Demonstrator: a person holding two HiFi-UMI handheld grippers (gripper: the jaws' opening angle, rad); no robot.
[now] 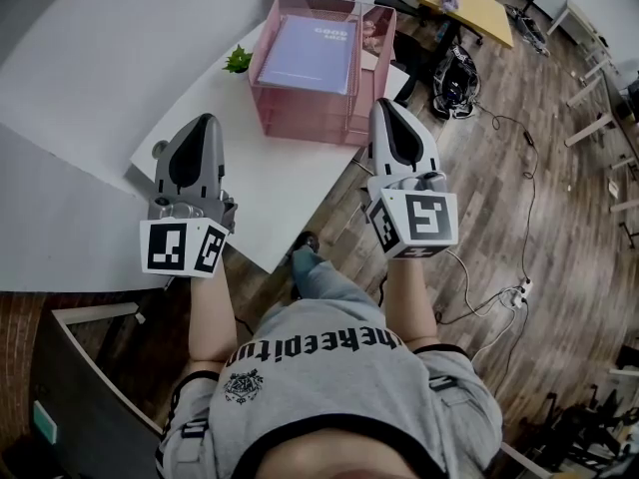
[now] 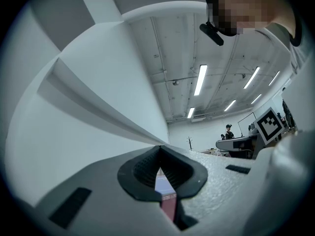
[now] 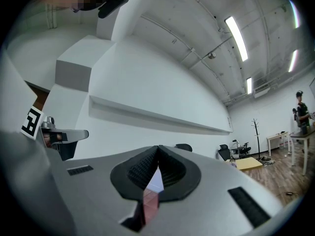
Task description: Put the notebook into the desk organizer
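Note:
A lavender notebook (image 1: 308, 54) lies flat in the top tray of the pink desk organizer (image 1: 300, 120) at the far side of the white table (image 1: 270, 200). My left gripper (image 1: 205, 120) hovers over the table's near left part, short of the organizer, jaws together and holding nothing. My right gripper (image 1: 387, 103) hangs by the organizer's right front corner, also shut and empty. In the left gripper view the left gripper (image 2: 160, 149) has its pads meeting at the tip, with a pink sliver of the organizer (image 2: 168, 208) below. The right gripper view shows the right gripper (image 3: 158, 148) the same way.
A small green plant (image 1: 238, 61) stands left of the organizer. Right of the table is wooden floor with a dark bag (image 1: 454, 78), cables and a power strip (image 1: 519, 292). A yellow table (image 1: 469, 3) stands further back. A white wall runs along the left.

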